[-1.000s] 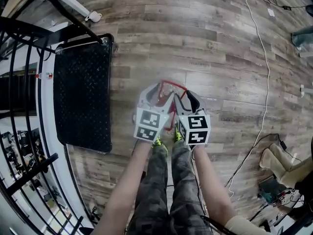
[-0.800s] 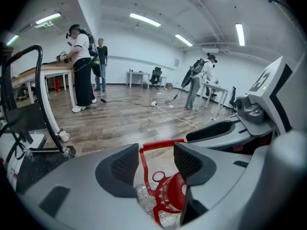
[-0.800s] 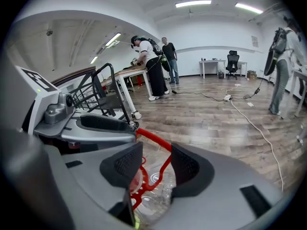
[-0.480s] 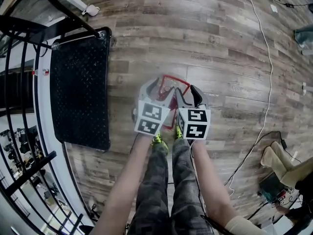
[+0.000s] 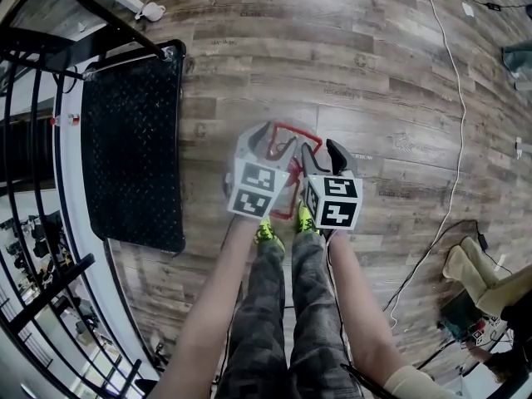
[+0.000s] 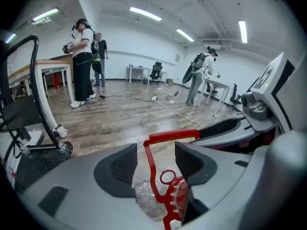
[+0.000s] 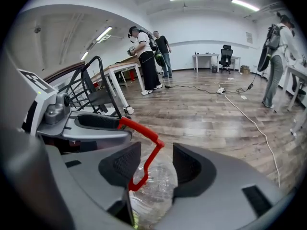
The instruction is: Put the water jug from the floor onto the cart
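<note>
Clear plastic on sheened wood
Crinkled clear-plastic water jug (image 7: 154,183) with glossy red handle (image 7: 142,131); wood-plank floor (image 5: 332,56), slight sheen; cart (image 5: 133,140) deck black, rough-textured.

We mark open floor (image 5: 366,73) ahead and right of the jug (image 6: 144,195). The cart (image 5: 137,148) walls off the left. Left tongs (image 5: 270,144) and right tongs (image 5: 320,155) have just spread their jaws; the red handle (image 5: 291,129) stands between each pair, clear of the pads.

Long white ceiling strip lights (image 6: 144,13) are lighting everything brightly; the glossy wood-plank floor (image 7: 206,116) is showing glare, edges are bending and darkening.
</note>
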